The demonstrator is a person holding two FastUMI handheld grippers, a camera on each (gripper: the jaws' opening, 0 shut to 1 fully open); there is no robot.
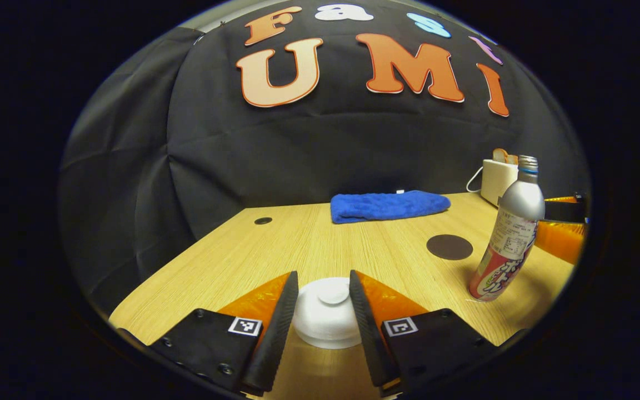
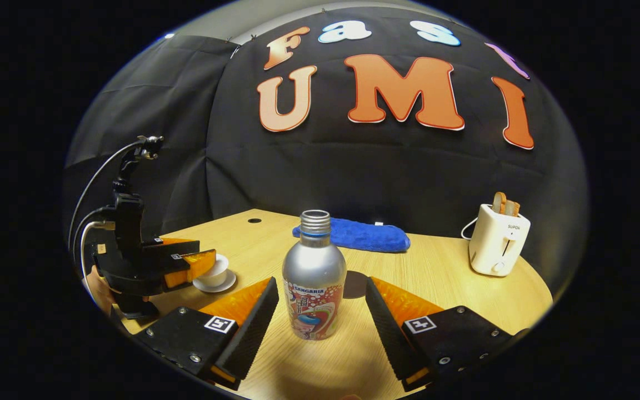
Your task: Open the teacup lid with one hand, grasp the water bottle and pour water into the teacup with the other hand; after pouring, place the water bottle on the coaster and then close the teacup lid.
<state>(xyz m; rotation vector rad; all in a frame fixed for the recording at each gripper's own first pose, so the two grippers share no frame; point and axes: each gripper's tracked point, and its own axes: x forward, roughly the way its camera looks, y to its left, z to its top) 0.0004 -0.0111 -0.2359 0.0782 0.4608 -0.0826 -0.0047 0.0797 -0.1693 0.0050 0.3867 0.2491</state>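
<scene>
Smooth silver water bottle (image 2: 314, 276) btwn wide-open right gripper (image 2: 321, 316) jaws, untouched; left gripper (image 1: 323, 308) jaws straddle round white teacup lid (image 1: 328, 311), contact unclear; coaster (image 1: 449, 246) at 2 o'clock.

Right gripper (image 2: 320, 311) spread wide, the water bottle (image 2: 314, 278) upright between its fingers, touching neither. Far left, the left gripper (image 2: 198, 265) reaches over the teacup (image 2: 217, 273) on its saucer. Dark coaster (image 2: 356, 284) just behind the bottle; blue towel (image 2: 361, 234) farther back, white toaster (image 2: 498, 239) at right.

Staged recording booth: black cloth wall (image 2: 353, 166), wooden table (image 2: 436, 272), toaster (image 2: 498, 239)
</scene>
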